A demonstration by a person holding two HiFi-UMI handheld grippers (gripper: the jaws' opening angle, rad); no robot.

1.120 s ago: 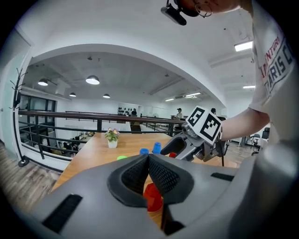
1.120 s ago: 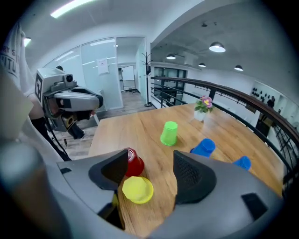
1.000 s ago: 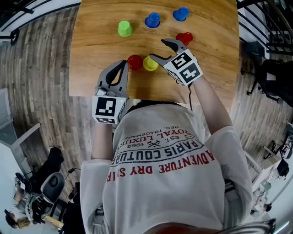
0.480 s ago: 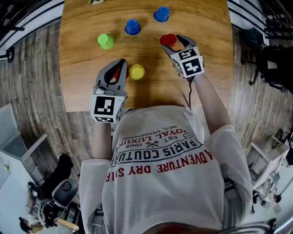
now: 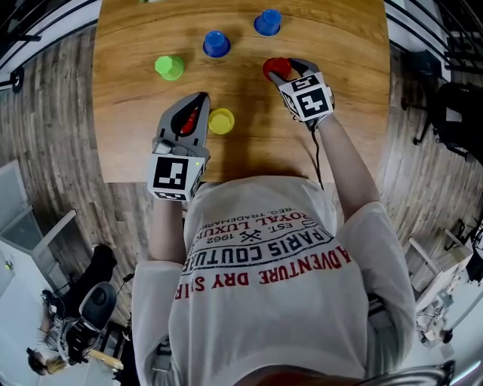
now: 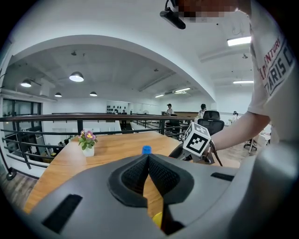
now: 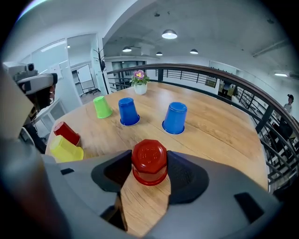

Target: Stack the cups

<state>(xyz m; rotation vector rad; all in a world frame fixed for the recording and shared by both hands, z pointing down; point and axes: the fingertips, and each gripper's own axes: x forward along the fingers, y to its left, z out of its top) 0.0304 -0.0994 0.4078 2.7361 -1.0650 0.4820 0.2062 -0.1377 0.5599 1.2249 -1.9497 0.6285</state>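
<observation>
Upper right of the desk (image 5: 249, 154) in the head view, my right gripper (image 7: 149, 161) straddles an upturned red cup (image 5: 276, 67). Its fingers (image 7: 184, 175) have just been closing, one on each side of the cup and close on its walls, but I see no squeeze yet. The cup stands flat on the wood.

Left gripper (image 6: 148, 158), left of centre: fingers (image 6: 135, 179) together at the tips, nothing between them in its own view. A second red cup (image 5: 189, 121) shows through its frame from above, and I can't tell if they touch. The yellow cup (image 5: 222, 121) sits just to the right of it.

Risk now: the red cup narrows toward its top and looks slick. A pinch too high could squirt it out or tip it, and an off-centre close would shove it sideways.

The cup itself is small, glossy red plastic. It stands mouth down with a faceted base uppermost and a slightly flared rim at the desk.

The green cup (image 5: 169, 67) and two blue cups (image 5: 216, 44) (image 5: 267, 22) stand apart across the top of the frame, mouth down. Nothing is stacked.
</observation>
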